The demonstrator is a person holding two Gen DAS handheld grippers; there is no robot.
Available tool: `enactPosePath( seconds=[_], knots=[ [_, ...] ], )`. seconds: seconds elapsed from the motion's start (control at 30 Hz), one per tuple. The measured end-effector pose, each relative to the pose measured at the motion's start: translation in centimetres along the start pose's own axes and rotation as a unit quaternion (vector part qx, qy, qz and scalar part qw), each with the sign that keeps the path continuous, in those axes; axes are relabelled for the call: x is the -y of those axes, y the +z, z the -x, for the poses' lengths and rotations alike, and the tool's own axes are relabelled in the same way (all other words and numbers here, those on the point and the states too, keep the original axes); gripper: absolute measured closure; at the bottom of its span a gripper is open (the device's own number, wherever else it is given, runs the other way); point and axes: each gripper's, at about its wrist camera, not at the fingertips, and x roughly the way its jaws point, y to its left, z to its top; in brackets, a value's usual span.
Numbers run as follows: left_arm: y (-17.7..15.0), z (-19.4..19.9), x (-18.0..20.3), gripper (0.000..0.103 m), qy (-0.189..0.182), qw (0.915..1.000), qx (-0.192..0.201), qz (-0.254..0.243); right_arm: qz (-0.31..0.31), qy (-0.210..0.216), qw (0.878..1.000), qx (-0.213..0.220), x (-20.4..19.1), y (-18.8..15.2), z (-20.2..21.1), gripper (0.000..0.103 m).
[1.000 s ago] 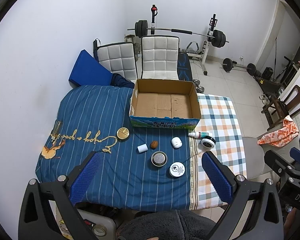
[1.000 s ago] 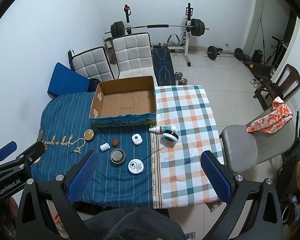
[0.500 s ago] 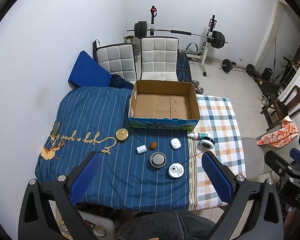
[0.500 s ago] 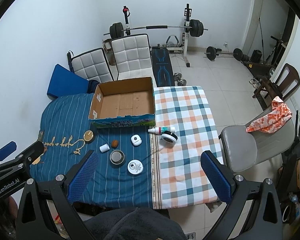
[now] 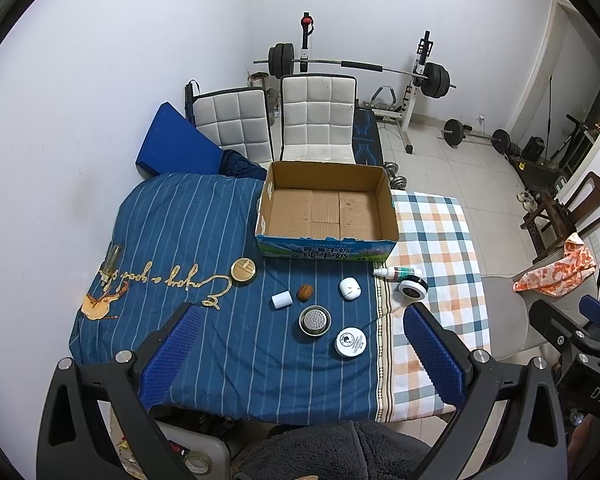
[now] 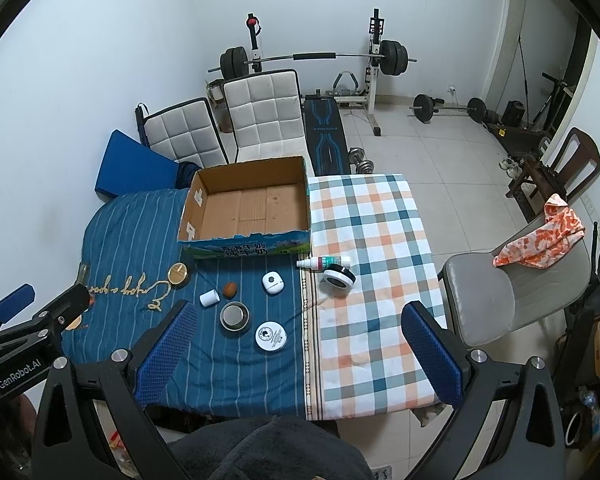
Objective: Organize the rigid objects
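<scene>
An empty open cardboard box (image 5: 326, 211) (image 6: 249, 208) stands at the back of the cloth-covered table. In front of it lie small objects: a gold round tin (image 5: 243, 270), a white cylinder (image 5: 281, 300), a brown nut (image 5: 305, 292), a white case (image 5: 349, 288), a metal cup (image 5: 315, 320), a white round tin (image 5: 350, 342), a dropper bottle (image 5: 396, 273) and a black-and-white puck (image 5: 413, 289). My left gripper (image 5: 300, 356) and right gripper (image 6: 300, 354) are both open, empty, high above the table's near edge.
A small glass bottle (image 5: 111, 261) lies at the table's left edge. Two white chairs (image 5: 318, 118) and a blue cushion (image 5: 176, 144) stand behind the table. A grey chair with an orange cloth (image 6: 538, 240) stands to the right. Gym weights (image 6: 312, 58) line the back wall.
Both grippers have drifted slightly back and up; the table sits a little lower in both views. No object has moved. Both stay open.
</scene>
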Motion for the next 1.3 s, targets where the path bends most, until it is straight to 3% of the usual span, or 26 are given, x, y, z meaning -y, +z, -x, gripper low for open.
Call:
enactPosePath(
  seconds=[1.0,1.17,1.3],
  knots=[
    [0.4,-1.2,1.1,0.0,-0.003,1.0,-0.007,-0.002,-0.001,0.001,1.0,0.002,0.8,0.7,-0.5,0.0],
    [0.2,-6.9,1.0,0.0,0.002,0.9989,-0.046,0.003,0.017,0.002,0.999,-0.028,1.1,1.2,-5.8,0.0],
    [-0.8,-13.8,0.7,0.0,0.006,0.9947,-0.102,0.015,0.013,0.024,0.994,-0.106,1.7,0.6,-14.6,0.0]
  ],
)
